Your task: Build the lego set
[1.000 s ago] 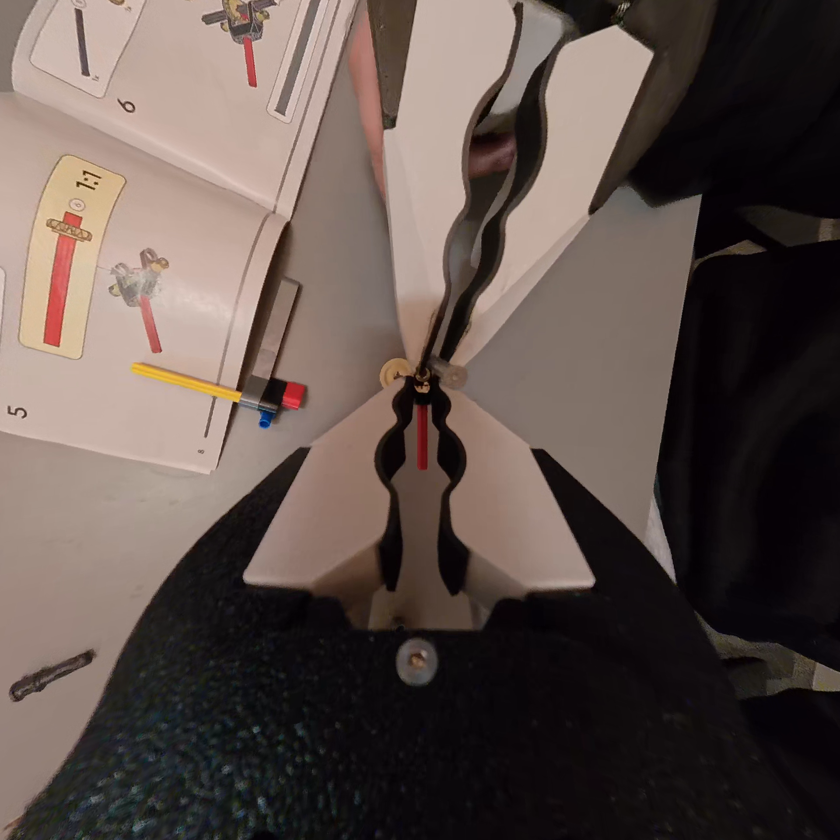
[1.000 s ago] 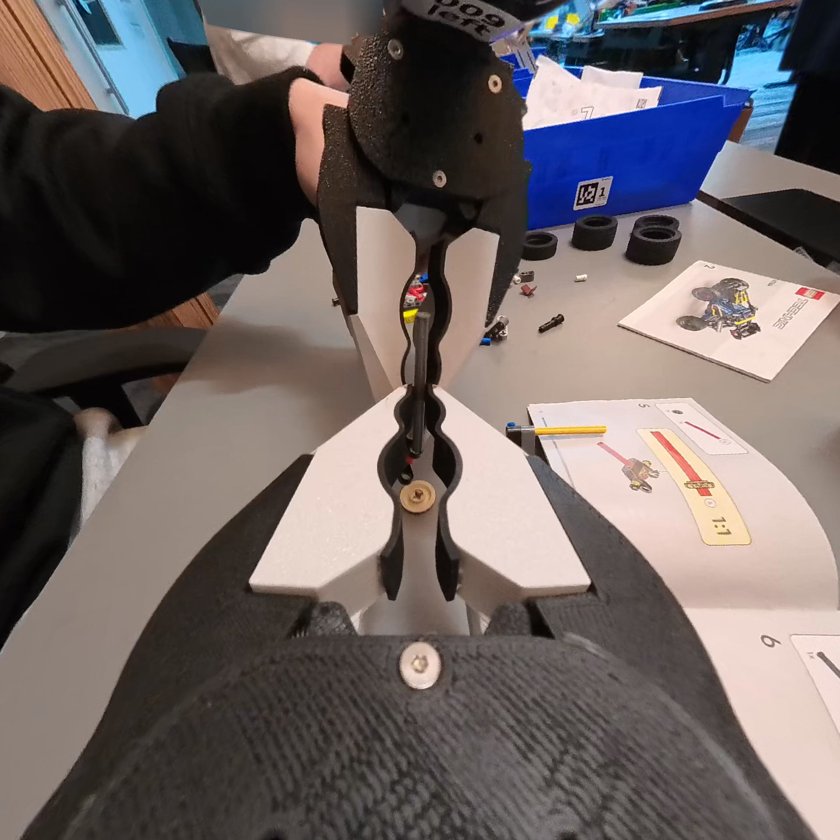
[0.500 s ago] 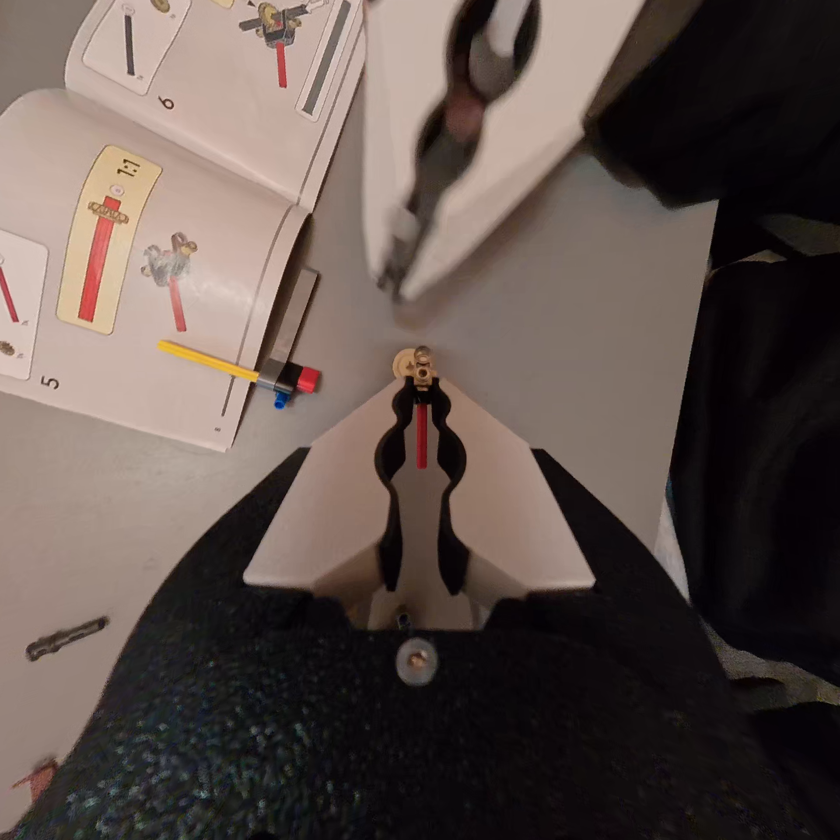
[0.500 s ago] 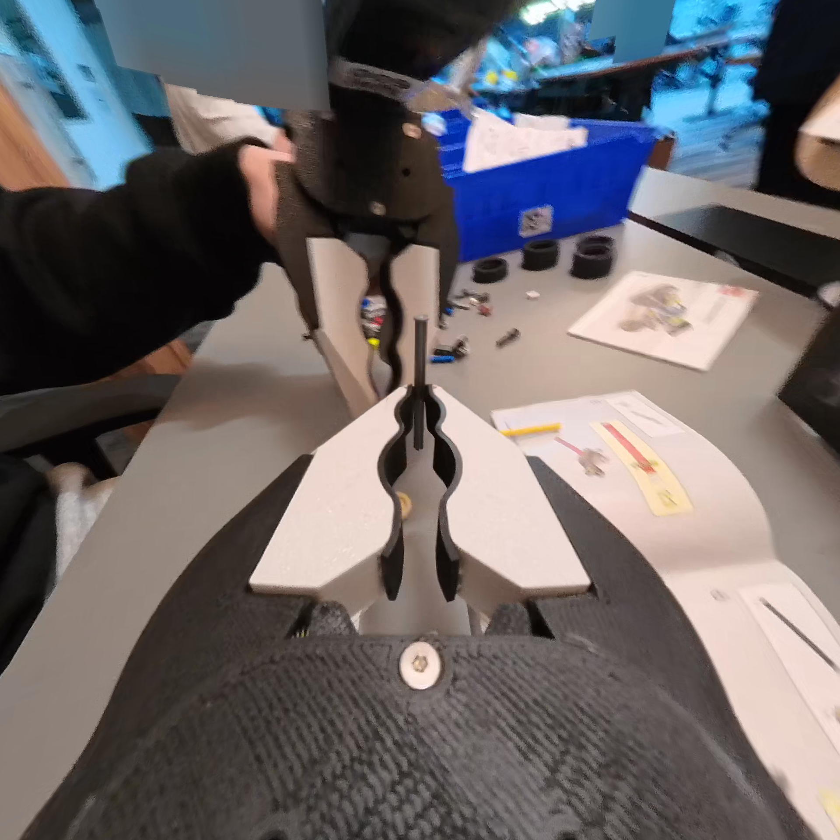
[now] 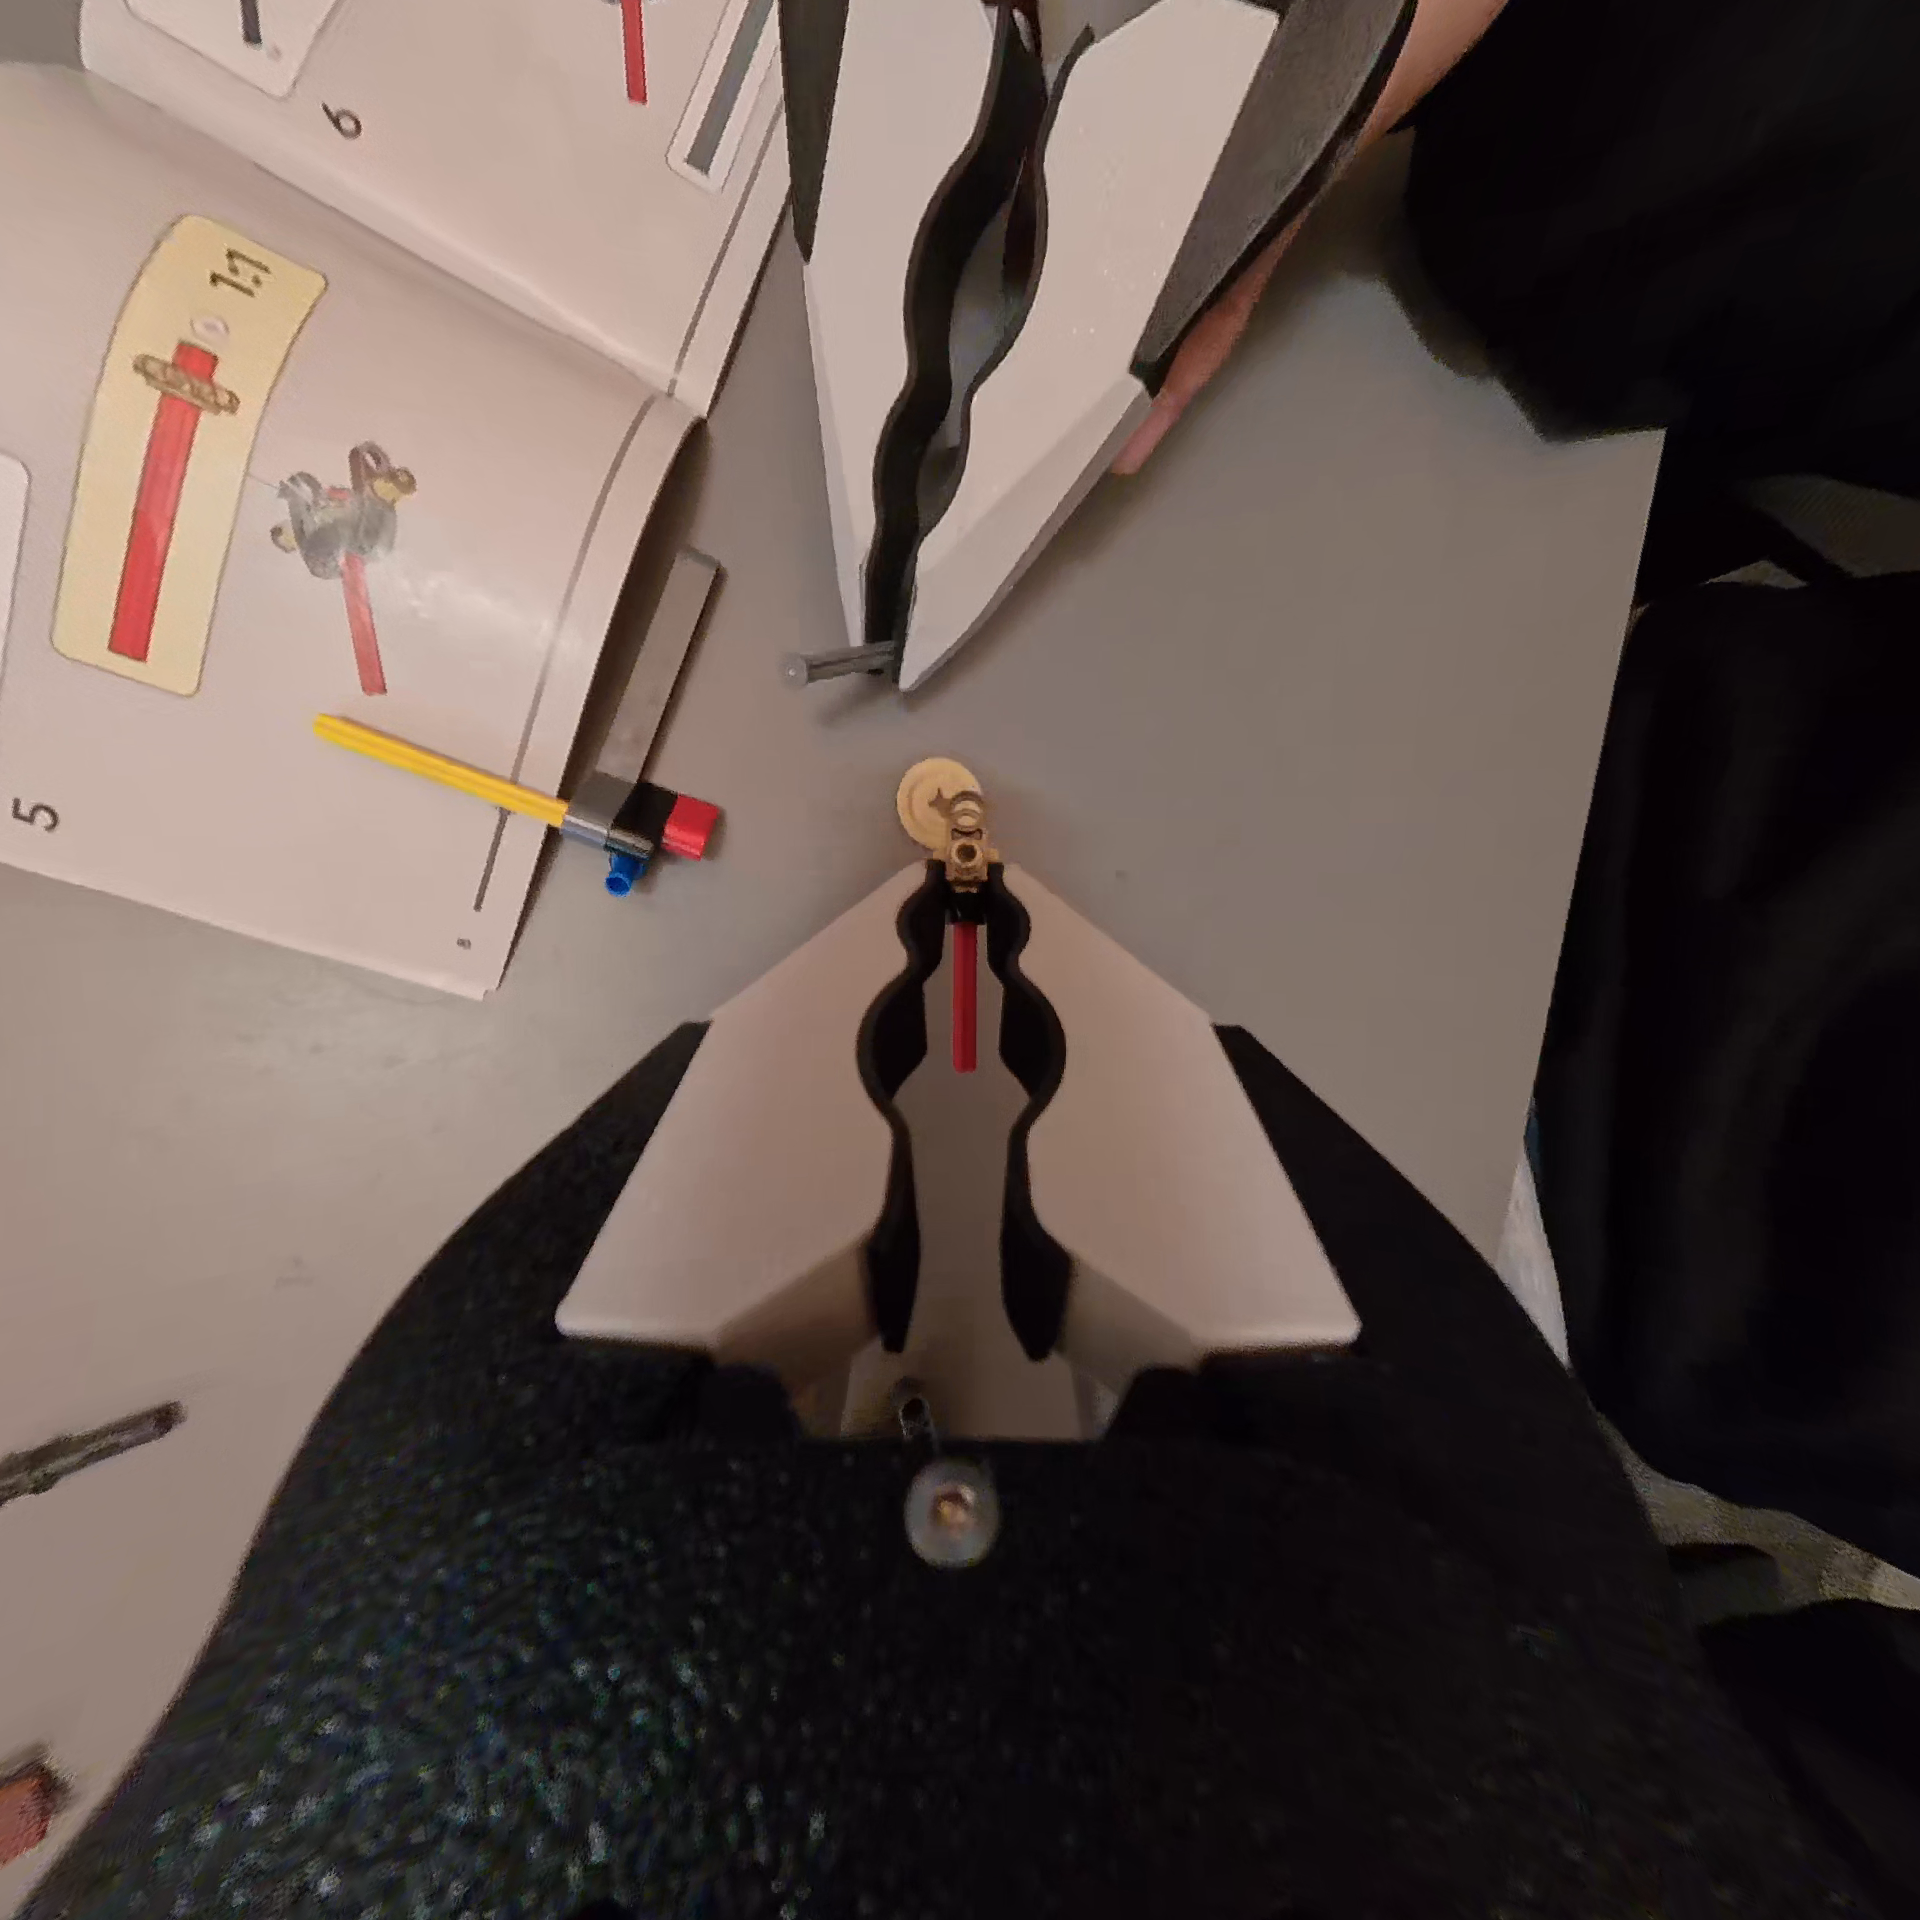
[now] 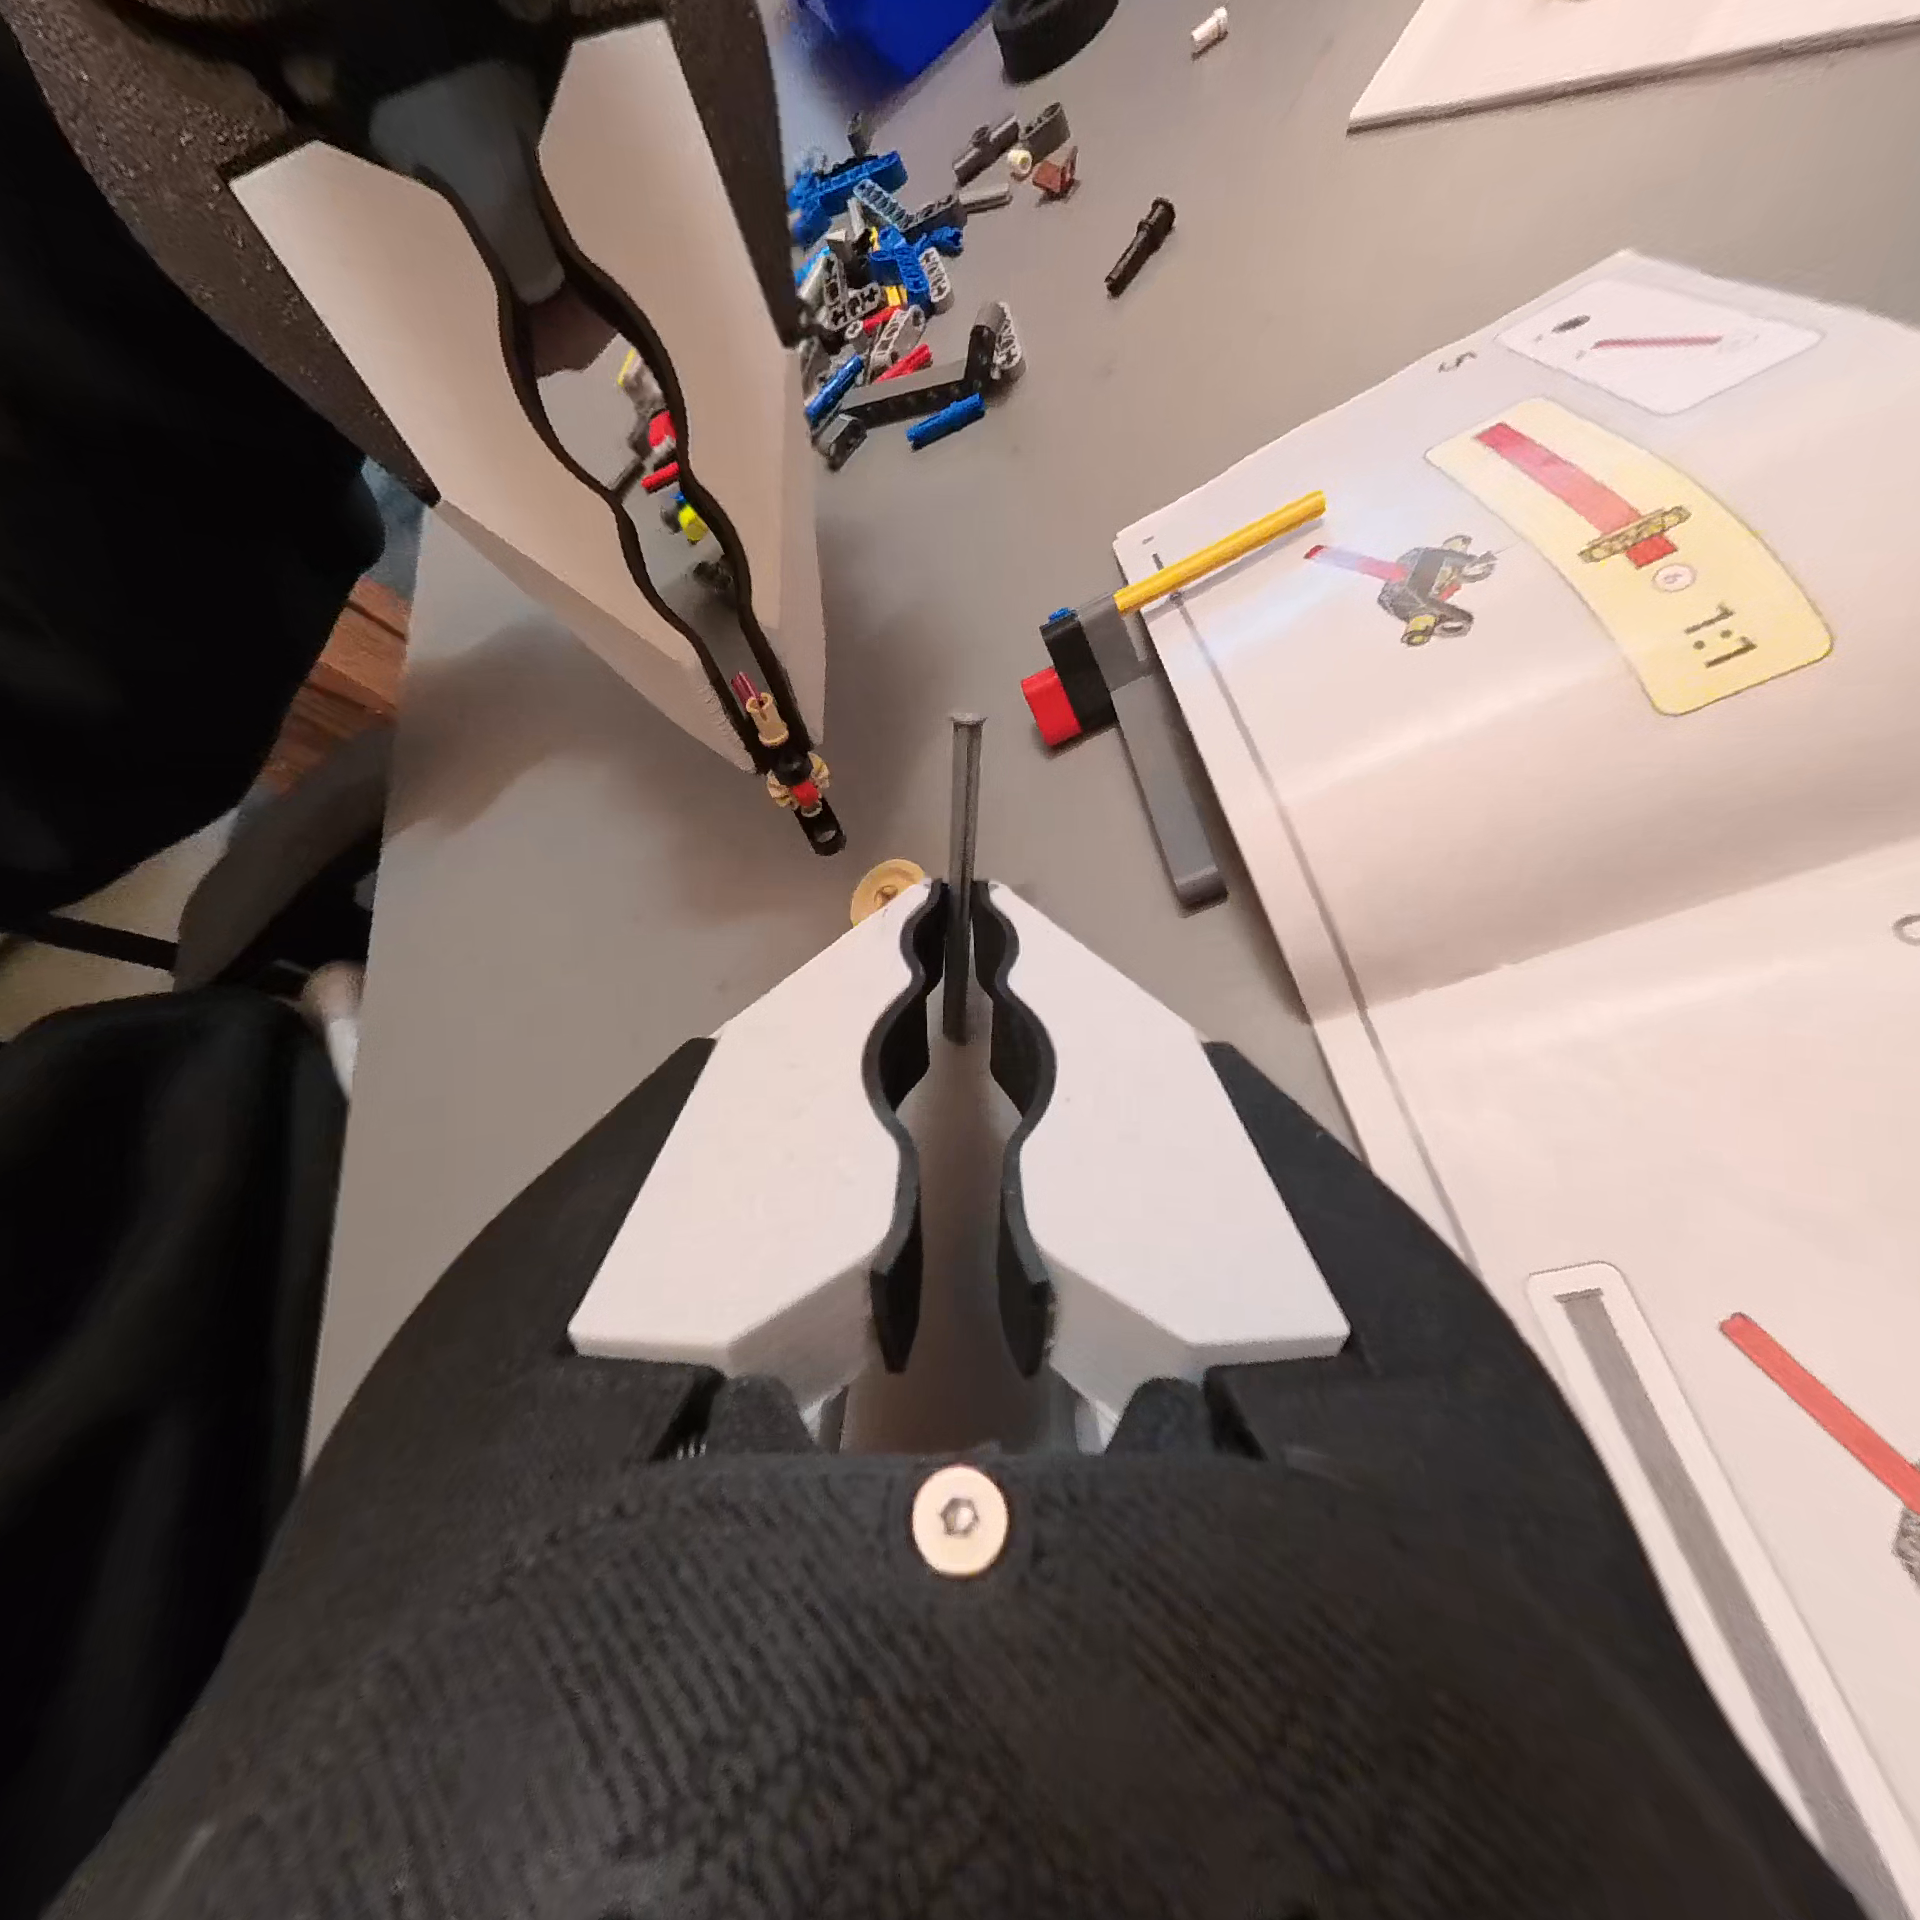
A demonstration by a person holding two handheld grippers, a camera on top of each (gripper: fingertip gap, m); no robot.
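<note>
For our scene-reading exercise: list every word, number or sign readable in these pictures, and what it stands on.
Open instruction booklet: printed step numbers on its pages, which I do not quote.
Yellow panel on that booklet: a short scale mark, likewise unquoted.
Nothing else shows legible writing.

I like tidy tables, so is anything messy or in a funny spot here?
A little. The loose bricks lie in a jumbled heap. A tan disc sits alone on the table. A yellow-rod piece lies half on the open booklet. Nothing looks broken.

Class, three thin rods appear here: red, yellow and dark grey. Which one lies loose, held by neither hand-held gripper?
The yellow rod, lying across the booklet's edge.
</note>
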